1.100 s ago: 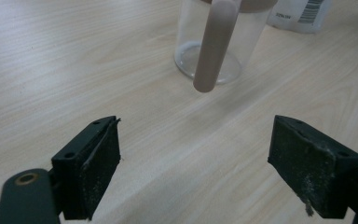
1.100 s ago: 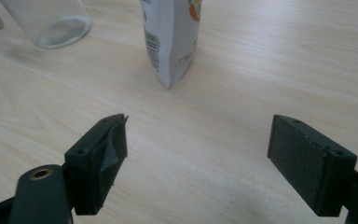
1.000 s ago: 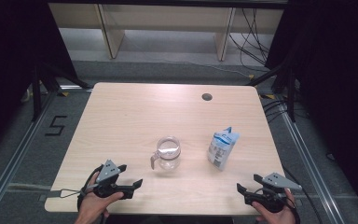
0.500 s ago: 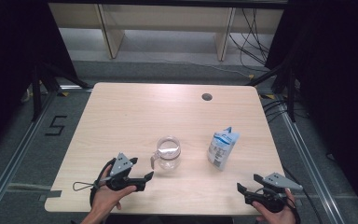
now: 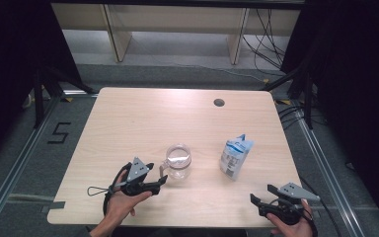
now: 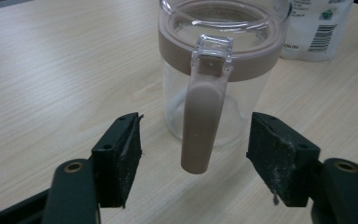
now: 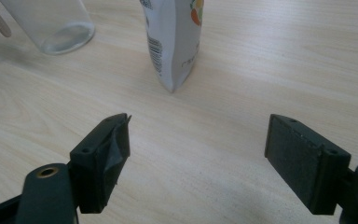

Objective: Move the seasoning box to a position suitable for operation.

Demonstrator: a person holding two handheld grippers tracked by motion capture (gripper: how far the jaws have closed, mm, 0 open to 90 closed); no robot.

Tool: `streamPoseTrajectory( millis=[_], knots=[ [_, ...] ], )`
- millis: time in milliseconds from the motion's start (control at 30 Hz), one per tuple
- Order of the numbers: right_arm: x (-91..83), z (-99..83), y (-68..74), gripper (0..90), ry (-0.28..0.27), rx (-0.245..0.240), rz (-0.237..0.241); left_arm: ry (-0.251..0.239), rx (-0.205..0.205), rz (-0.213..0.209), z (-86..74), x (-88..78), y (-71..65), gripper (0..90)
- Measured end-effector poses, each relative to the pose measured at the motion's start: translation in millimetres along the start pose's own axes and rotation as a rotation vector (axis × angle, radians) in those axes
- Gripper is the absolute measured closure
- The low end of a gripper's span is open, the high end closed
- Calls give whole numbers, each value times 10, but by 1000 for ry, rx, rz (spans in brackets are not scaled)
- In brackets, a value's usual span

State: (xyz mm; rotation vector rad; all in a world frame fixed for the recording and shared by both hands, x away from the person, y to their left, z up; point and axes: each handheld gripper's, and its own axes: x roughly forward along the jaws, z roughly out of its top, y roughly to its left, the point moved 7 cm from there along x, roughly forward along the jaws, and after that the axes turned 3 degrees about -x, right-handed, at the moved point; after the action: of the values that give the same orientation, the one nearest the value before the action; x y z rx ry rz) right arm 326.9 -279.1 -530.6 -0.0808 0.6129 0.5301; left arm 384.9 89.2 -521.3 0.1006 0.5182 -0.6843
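Observation:
A clear glass jug with a pinkish-brown rim and handle stands near the table's front middle. My left gripper lies level at its left side. In the left gripper view the jug's handle hangs between the two pads with a gap on each side. The jaws of the left gripper have just been closing but do not touch the handle. A white and blue pouch stands upright to the jug's right. My right gripper rests open at the front right, pointing at the pouch, with nothing between its fingers.
The pale wooden table has a round cable hole at the back right. Beyond the far edge are shelf legs and cables on the floor. A metal rail runs along each side of the table.
My left gripper has moved right, up to the jug, so that the handle now sits between its jaws, which stand narrower. The right gripper, jug and pouch have not moved.

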Motion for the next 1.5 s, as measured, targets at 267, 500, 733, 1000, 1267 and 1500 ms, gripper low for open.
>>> streamPoseTrajectory(
  millis=[267, 500, 733, 1000, 1267, 1500],
  knots=[
    [4, -3, 21, 232, 2, 21, 16, -8, 30, -8, 37, 43, 6, 505],
    [7, -7, 32, 233, 7, 29, 24, -10, 43, -13, 49, 71, -18, 610],
    [9, -4, 10, 235, 2, 3, 12, -11, 74, -19, 70, 82, -31, 673],
    [21, -4, 29, 238, 0, 21, 25, -13, 92, -30, 80, 86, -16, 717],
    [25, -5, 31, 241, 0, 16, 28, -18, 95, -63, 83, 84, -23, 725],
    [21, -3, 30, 243, 0, 19, 27, -25, 106, -87, 86, 90, -14, 727]
  ],
)
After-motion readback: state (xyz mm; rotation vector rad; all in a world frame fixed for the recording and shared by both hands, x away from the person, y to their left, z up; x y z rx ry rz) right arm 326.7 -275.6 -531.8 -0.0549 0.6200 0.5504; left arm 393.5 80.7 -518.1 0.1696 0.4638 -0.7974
